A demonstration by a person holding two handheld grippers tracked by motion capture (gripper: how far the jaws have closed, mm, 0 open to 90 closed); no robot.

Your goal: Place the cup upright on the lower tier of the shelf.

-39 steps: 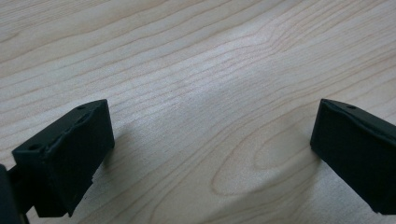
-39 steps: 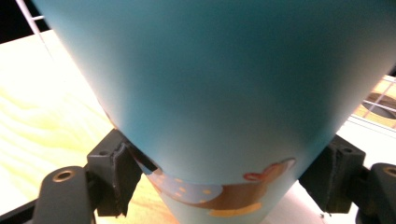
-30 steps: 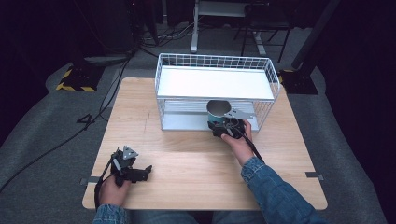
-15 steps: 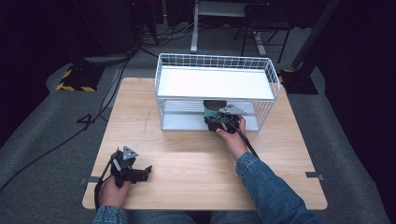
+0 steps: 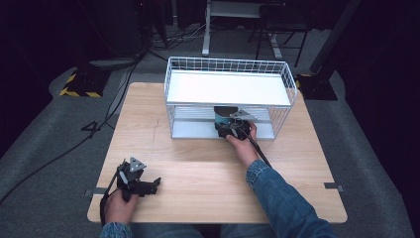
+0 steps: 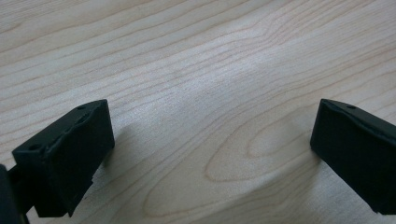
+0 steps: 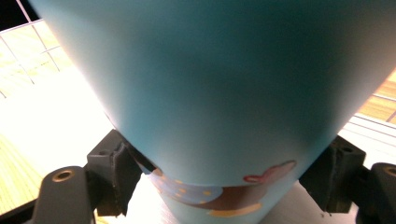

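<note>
Wooden table (image 5: 198,163) boards are lying bare under the left gripper (image 5: 141,184), which is resting near the front left corner with its jaws spread wide and gripping nothing. Moving right, the white wire rack (image 5: 229,64) is standing at the back of the table, and the right gripper (image 5: 232,130) is reaching into its lower shelf. Its jaws are pinching a teal cup (image 7: 210,93) by the sides, near the base with the printed picture. Judging by this, the cup is sitting inside the lower shelf, so the placing looks nearly finished; letting go and pulling the hand out are remaining.
</note>
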